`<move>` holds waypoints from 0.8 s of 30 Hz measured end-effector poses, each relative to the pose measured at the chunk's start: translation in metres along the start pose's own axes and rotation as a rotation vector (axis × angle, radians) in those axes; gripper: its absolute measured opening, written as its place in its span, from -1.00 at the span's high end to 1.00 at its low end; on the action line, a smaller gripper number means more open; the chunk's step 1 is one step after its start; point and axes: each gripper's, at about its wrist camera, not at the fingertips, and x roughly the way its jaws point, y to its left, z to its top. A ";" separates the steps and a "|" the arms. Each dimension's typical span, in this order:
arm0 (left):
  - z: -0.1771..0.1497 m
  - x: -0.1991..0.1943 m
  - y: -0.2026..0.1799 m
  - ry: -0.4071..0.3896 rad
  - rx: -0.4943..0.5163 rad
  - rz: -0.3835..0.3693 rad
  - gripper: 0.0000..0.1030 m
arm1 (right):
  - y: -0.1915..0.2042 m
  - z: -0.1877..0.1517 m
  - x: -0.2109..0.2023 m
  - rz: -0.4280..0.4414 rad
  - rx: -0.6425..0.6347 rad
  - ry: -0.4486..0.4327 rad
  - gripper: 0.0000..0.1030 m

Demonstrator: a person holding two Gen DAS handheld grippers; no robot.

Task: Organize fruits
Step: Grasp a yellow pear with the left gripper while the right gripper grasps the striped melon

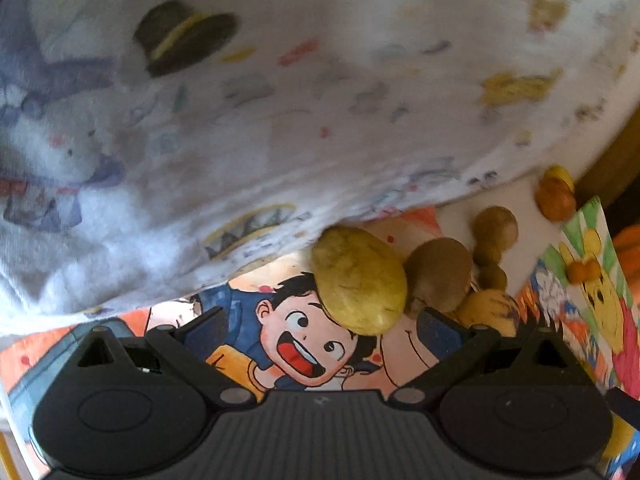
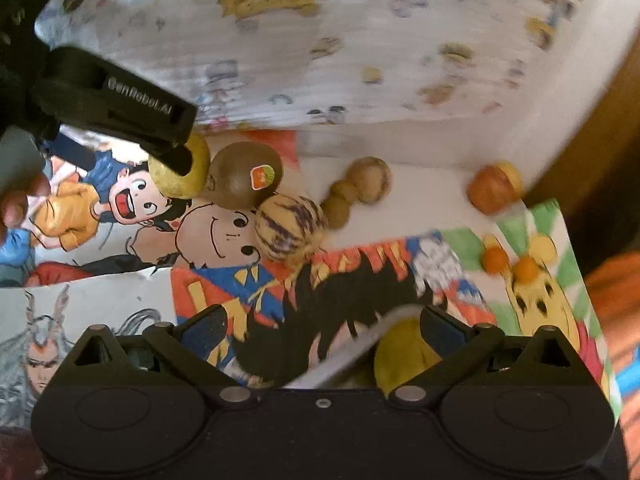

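A yellow-green oval fruit (image 1: 358, 280) lies on cartoon-printed paper, just ahead of my open left gripper (image 1: 318, 326), toward its right finger. In the right wrist view the left gripper's finger (image 2: 176, 158) rests over this fruit (image 2: 192, 168). Beside it lie a brown kiwi (image 2: 244, 178) with a sticker, a striped yellow fruit (image 2: 290, 232), small tan fruits (image 2: 368, 184) and an orange fruit (image 2: 490, 188). Two small orange fruits (image 2: 510, 264) sit at the right. My right gripper (image 2: 320, 332) is open and empty; a yellow fruit (image 2: 404, 354) lies by its right finger.
A white cartoon-printed cloth (image 1: 280, 100) hangs over the far side, its edge right behind the fruits. Cartoon paper sheets (image 2: 240, 280) cover the surface. A dark wooden edge (image 2: 580, 128) and orange fabric (image 2: 616, 300) lie at the right.
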 end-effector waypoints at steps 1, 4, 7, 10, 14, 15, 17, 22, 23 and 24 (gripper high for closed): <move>0.001 0.001 0.001 0.004 -0.018 -0.006 -0.99 | 0.001 0.004 0.007 0.003 -0.029 0.013 -0.99; 0.004 0.006 0.001 0.011 -0.037 -0.024 -0.99 | 0.005 0.012 0.021 0.018 -0.093 0.025 -0.94; 0.008 0.010 0.001 0.010 -0.060 -0.036 -0.98 | 0.006 0.019 0.030 0.035 -0.123 0.015 -0.86; 0.012 0.012 0.003 0.008 -0.095 -0.044 -0.93 | 0.006 0.028 0.039 0.059 -0.117 0.019 -0.74; 0.017 0.016 0.003 0.012 -0.144 -0.058 -0.77 | 0.008 0.037 0.044 0.072 -0.109 0.008 -0.67; 0.018 0.016 0.003 0.014 -0.158 -0.061 -0.76 | 0.009 0.039 0.046 0.074 -0.112 0.007 -0.62; 0.019 0.018 0.002 0.019 -0.174 -0.069 -0.70 | 0.010 0.042 0.050 0.083 -0.117 0.007 -0.55; 0.022 0.022 0.000 0.023 -0.199 -0.086 -0.51 | 0.012 0.046 0.057 0.108 -0.150 0.012 -0.32; 0.022 0.022 0.001 0.023 -0.204 -0.093 -0.49 | 0.012 0.046 0.058 0.111 -0.153 0.013 -0.25; 0.023 0.023 0.002 0.024 -0.209 -0.098 -0.43 | 0.012 0.047 0.060 0.113 -0.154 0.015 -0.18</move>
